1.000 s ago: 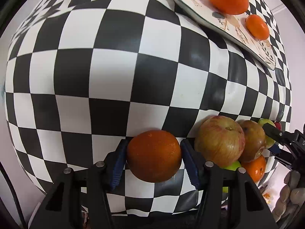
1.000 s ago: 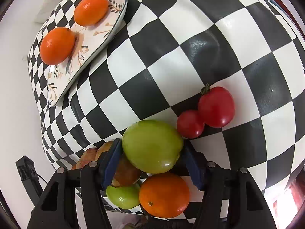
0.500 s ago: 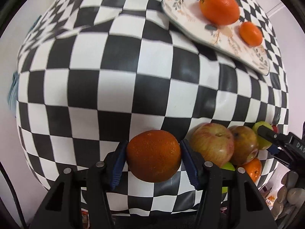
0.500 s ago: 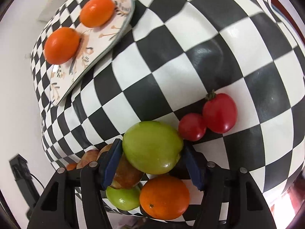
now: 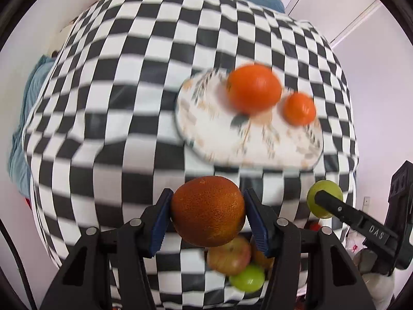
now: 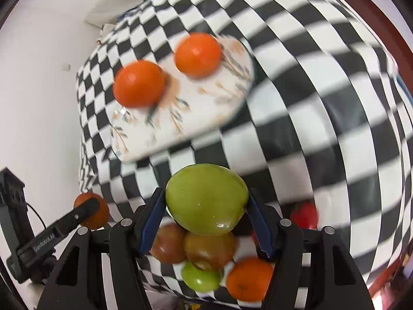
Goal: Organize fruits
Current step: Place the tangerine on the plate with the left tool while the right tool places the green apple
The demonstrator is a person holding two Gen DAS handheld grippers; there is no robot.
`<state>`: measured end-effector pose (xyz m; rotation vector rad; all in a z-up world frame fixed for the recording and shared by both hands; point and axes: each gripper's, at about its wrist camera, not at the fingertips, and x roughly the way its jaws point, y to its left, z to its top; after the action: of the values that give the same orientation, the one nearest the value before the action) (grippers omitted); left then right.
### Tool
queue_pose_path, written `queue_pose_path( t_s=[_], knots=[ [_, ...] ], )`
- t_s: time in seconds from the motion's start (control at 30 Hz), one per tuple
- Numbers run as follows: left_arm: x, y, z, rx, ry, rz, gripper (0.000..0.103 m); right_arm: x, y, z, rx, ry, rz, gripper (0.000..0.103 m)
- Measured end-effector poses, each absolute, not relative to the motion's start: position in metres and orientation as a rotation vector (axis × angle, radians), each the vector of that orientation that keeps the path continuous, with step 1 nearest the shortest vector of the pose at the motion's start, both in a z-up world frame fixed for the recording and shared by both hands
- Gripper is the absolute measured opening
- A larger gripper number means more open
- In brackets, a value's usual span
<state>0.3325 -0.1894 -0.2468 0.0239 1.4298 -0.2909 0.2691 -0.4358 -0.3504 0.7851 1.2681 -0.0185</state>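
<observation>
Left gripper (image 5: 207, 214) clamps a dark orange (image 5: 208, 210) between its blue pads, lifted clear of the checkered cloth (image 5: 103, 118). Right gripper (image 6: 206, 214) squeezes a green tomato (image 6: 206, 198) the same way, up off the surface. Just beneath them sits the loose pile: two reddish-brown fruits (image 6: 196, 248), a small green one (image 6: 201, 277), an orange (image 6: 249, 279). A red tomato (image 6: 304, 215) lies off to the right. Farther out, blurred, the patterned plate (image 5: 224, 142) carries two oranges (image 5: 254, 87).

Oranges (image 6: 139, 84): four. Green fruits (image 6: 206, 199): two. Apples (image 6: 210, 250): two. Red tomatoes (image 6: 304, 215): apparently two, blurred. Plate (image 6: 206, 113): one.
</observation>
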Motion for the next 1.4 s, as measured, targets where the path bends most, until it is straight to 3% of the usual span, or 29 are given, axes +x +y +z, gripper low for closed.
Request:
queue_pose_path(
  t_s=[0.37,0.7,0.8,0.87,0.93,1.4],
  knots=[
    [0.428,-0.219,-0.286,0.109,1.478,-0.260,0.054,0.361,-0.456,-0.373,0.657,1.324,-0.066,0.066],
    [0.447,-0.220,-0.314,0.161,1.534,-0.227,0.054,0.390,-0.448,-0.389,0.550,1.397,-0.062,0.066],
    [0.450,-0.217,-0.321,0.125,1.565,-0.215,0.058,0.394,-0.447,-0.392,0.544,1.412,-0.062,0.067],
    [0.450,-0.215,-0.321,0.117,1.561,-0.209,0.079,0.398,-0.448,-0.393,0.561,1.419,-0.055,0.078],
    [0.454,-0.212,-0.324,0.112,1.559,-0.198,0.087,0.402,-0.445,-0.391,0.568,1.412,-0.064,0.092],
    [0.392,-0.194,-0.252,0.142,1.387,-0.199,0.089,0.377,-0.434,-0.331,0.414,1.349,-0.132,0.093]
  ],
)
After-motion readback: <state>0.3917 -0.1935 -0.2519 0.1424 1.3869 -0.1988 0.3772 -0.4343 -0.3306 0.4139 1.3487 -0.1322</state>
